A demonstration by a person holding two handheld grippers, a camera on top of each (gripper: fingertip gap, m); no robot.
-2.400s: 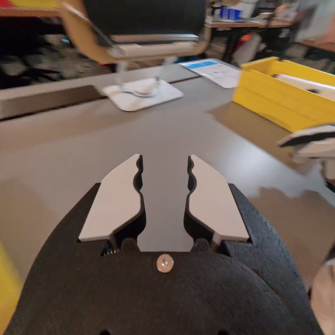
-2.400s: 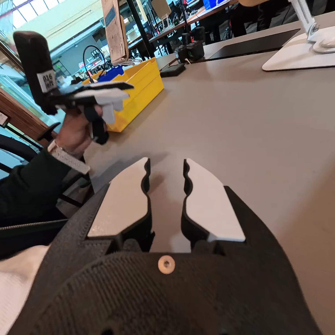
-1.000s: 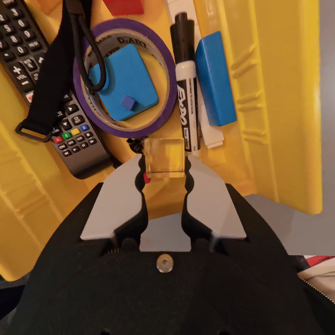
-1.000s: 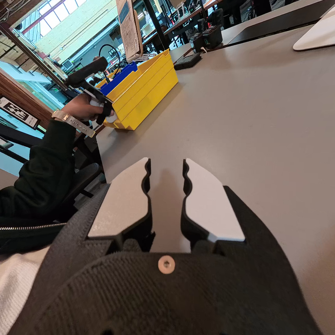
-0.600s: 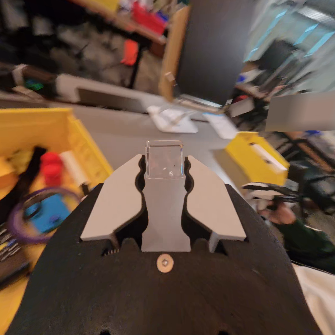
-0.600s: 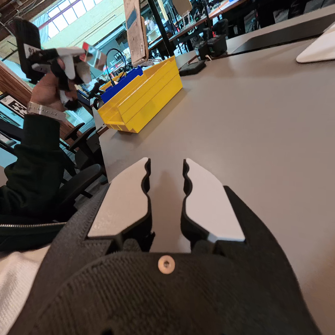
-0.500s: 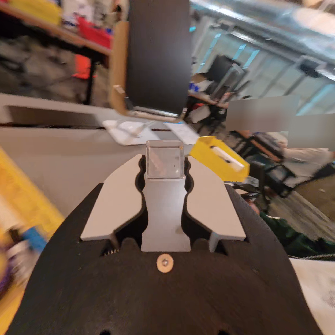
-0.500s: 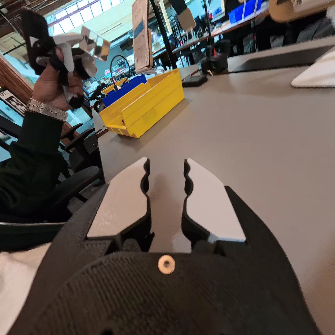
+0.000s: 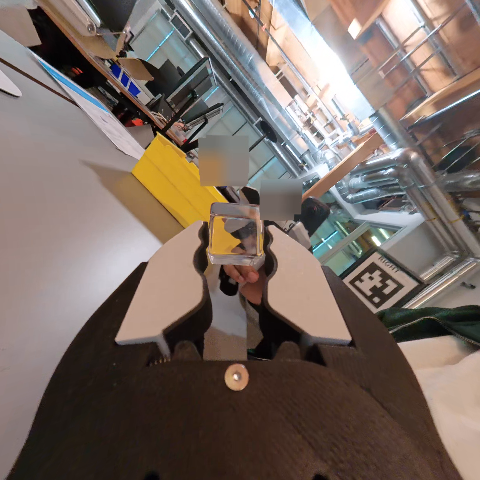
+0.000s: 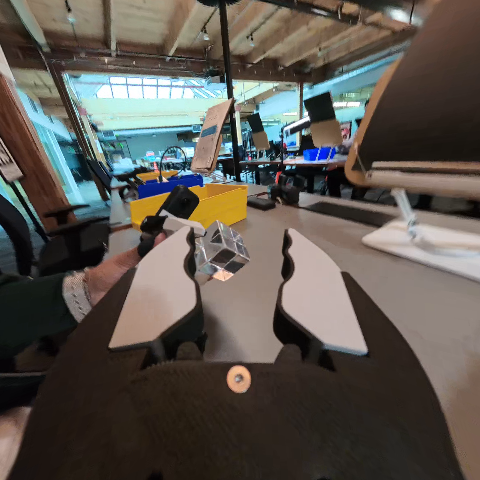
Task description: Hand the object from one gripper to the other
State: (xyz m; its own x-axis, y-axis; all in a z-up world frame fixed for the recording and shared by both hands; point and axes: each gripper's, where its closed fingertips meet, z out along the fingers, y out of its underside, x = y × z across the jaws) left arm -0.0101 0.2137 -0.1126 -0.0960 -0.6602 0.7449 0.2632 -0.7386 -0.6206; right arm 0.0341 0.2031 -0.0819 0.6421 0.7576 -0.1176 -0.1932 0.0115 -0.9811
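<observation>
Cube (image 9: 235,240) of clear glass or acrylic sits clamped between the tips of my left gripper (image 9: 235,242), dead centre of the left wrist frame, the jaws closed against its two side faces. It is up in the air, off the grey surface (image 9: 52,233) that fills the left half of that frame. Through and below the cube I can see part of a hand (image 9: 245,279) on the far side, and a yellow bin (image 9: 171,179) stands on the surface at centre left. In the right wrist frame my right gripper (image 10: 237,242) has its jaws spread wide with nothing between the pads touching them. The same cube (image 10: 220,255) shows tilted on a corner, just inside the left finger (image 10: 158,288) near its tip and well short of the right one; whether it touches the left finger I cannot tell. The left gripper (image 10: 179,223) reaches in from centre left, a hand (image 10: 114,267) and dark sleeve (image 10: 31,306) behind it at the left edge. A yellow bin (image 10: 220,205) and a blue bin (image 10: 168,183) stand on the surface beyond, and a white monitor base (image 10: 415,241) lies at the right edge.
</observation>
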